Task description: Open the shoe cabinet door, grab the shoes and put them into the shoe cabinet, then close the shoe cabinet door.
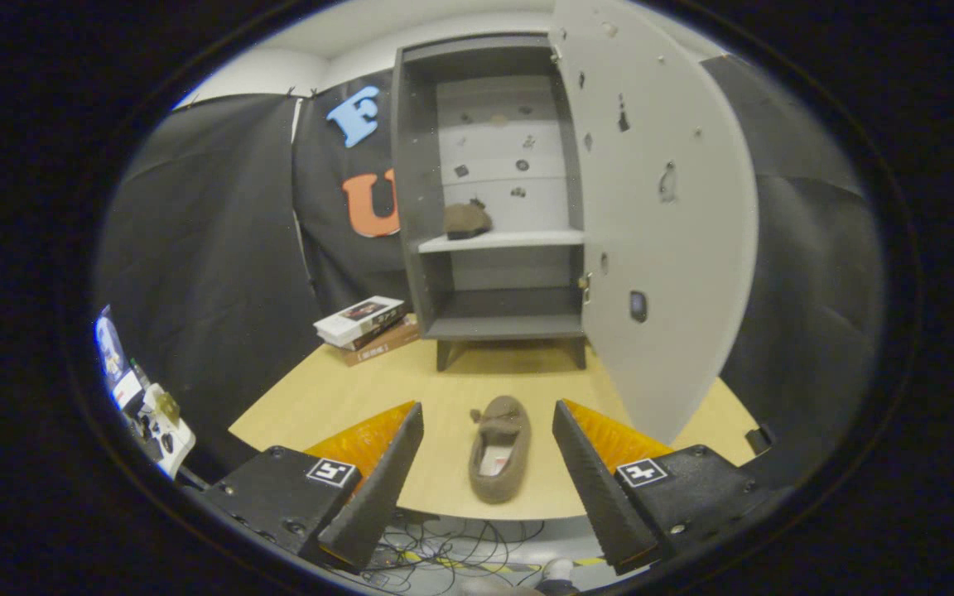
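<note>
Tool (487, 418) fingers spread apart, slipper (499, 448) between them near tabletop (336, 397) front edge. Cabinet (493, 199) door (659, 215) open; second slipper (466, 220) on shelf.

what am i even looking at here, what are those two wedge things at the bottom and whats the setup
The two wedges are the fingers of a handheld gripper; a person carries it, and the camera rides on it looking forward. The fingers are spread open and hold nothing. Between them, on the wooden table, lies a brown slipper. Beyond it stands a grey shoe cabinet with its door swung open. A second slipper already sits on the cabinet's shelf. A stack of books lies beside the cabinet.
</note>
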The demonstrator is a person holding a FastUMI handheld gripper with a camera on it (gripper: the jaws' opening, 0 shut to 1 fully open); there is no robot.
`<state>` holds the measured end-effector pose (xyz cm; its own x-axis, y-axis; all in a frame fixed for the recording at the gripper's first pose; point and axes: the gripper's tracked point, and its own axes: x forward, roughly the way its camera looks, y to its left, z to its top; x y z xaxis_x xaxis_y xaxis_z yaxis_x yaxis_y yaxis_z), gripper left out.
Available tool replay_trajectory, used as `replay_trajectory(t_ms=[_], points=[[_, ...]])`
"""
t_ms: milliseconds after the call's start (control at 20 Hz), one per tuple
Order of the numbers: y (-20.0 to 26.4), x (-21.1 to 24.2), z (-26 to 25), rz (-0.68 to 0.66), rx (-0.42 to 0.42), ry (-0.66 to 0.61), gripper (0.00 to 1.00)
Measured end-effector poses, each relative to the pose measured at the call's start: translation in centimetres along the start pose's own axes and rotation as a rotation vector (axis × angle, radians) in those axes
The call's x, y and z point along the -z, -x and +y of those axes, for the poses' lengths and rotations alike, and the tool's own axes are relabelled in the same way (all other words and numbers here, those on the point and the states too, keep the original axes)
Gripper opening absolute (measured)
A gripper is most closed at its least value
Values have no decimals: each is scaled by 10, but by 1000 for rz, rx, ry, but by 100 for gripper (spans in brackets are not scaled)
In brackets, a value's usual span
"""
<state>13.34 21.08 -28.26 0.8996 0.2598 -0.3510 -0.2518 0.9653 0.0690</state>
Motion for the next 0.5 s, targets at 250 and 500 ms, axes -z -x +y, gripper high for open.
replay_trajectory(t_ms=[250, 500], points=[[-75, 53, 16, 125, -19, -23, 99], [-137, 87, 4, 217, 8, -93, 99]])
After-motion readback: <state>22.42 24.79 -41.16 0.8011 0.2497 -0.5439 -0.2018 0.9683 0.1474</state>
